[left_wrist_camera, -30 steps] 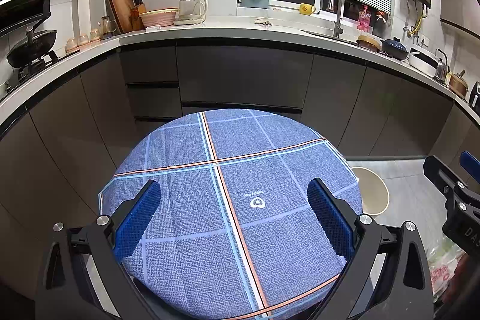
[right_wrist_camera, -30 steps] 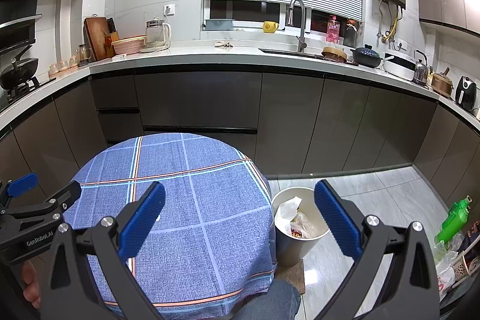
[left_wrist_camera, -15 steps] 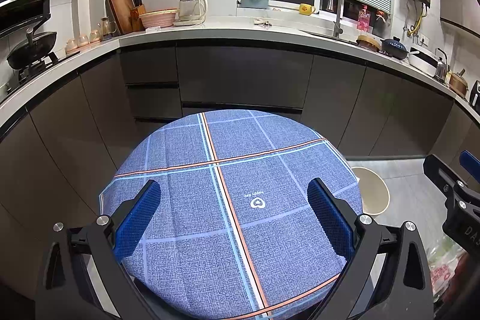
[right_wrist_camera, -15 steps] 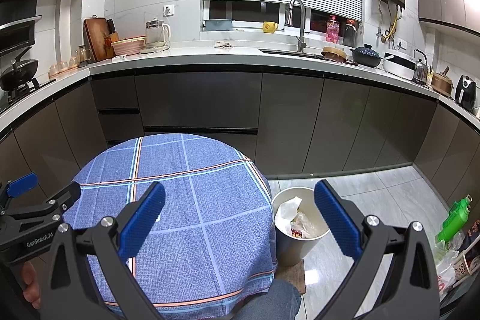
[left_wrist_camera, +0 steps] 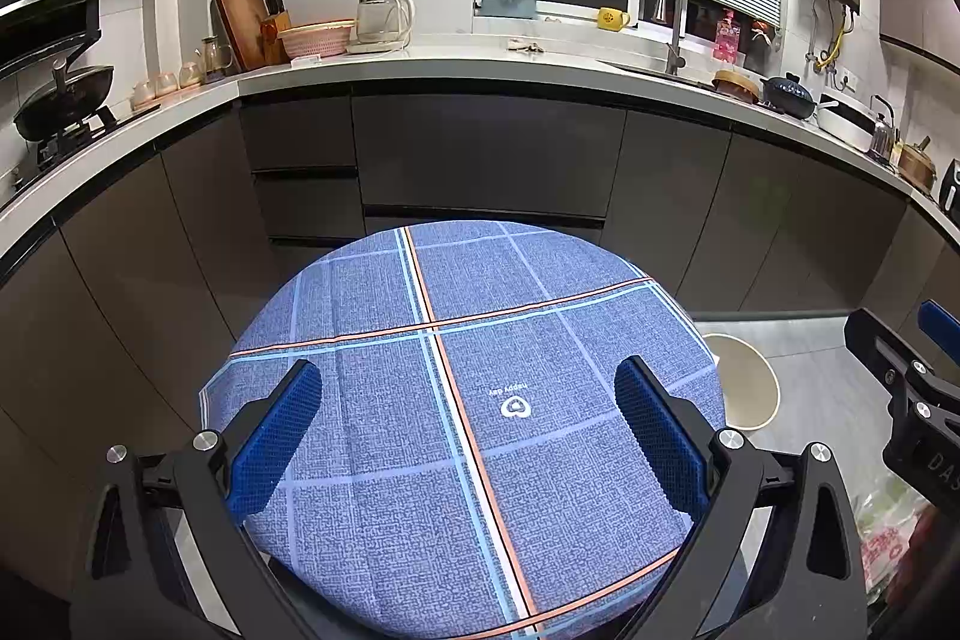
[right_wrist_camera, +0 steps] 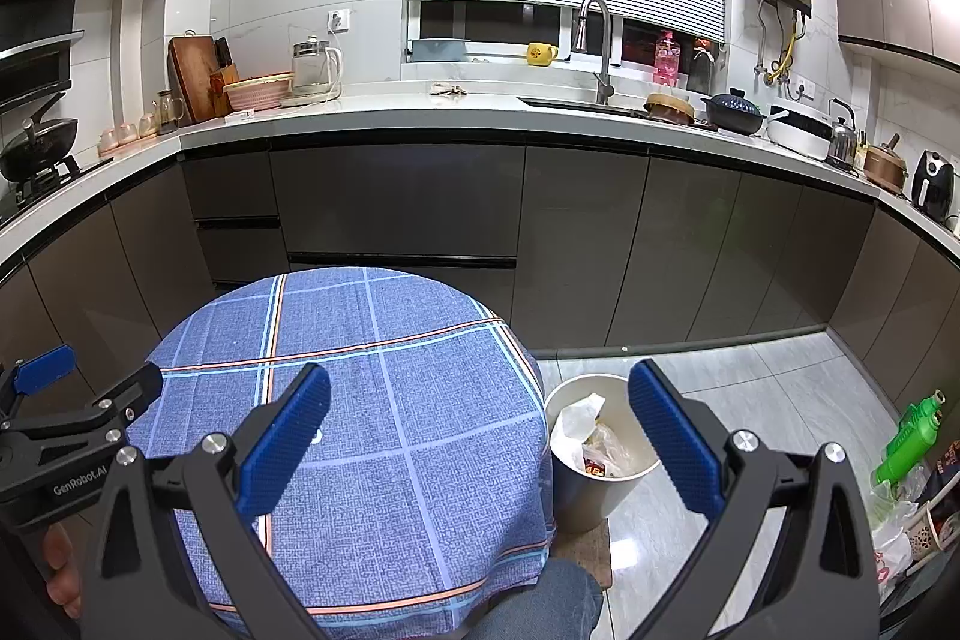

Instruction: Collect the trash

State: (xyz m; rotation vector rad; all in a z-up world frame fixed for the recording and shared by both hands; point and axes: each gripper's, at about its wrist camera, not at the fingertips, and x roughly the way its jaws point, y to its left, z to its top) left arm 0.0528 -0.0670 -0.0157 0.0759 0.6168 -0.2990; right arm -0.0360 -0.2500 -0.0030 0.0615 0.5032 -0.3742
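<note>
The left gripper [left_wrist_camera: 468, 436] and right gripper [right_wrist_camera: 480, 442] hung spread and empty above the bare blue checked tablecloth [left_wrist_camera: 540, 316]. Just right of the right gripper, the trash [right_wrist_camera: 591, 439] lay in the white bin [right_wrist_camera: 576, 496]: crumpled paper and thin plastic, probably light and soft, best pinched at a loose fold. Nothing had shifted since earlier.

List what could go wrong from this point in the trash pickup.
1. The bin stands right against the hanging tablecloth; a gripper reaching for it could snag the cloth and drag it.
2. The bin already holds paper and wrappers near its rim, so anything added may spill onto the floor.
3. Both the left gripper and the right gripper are open and empty above a bare cloth, so remaining trash may be missed.
</note>
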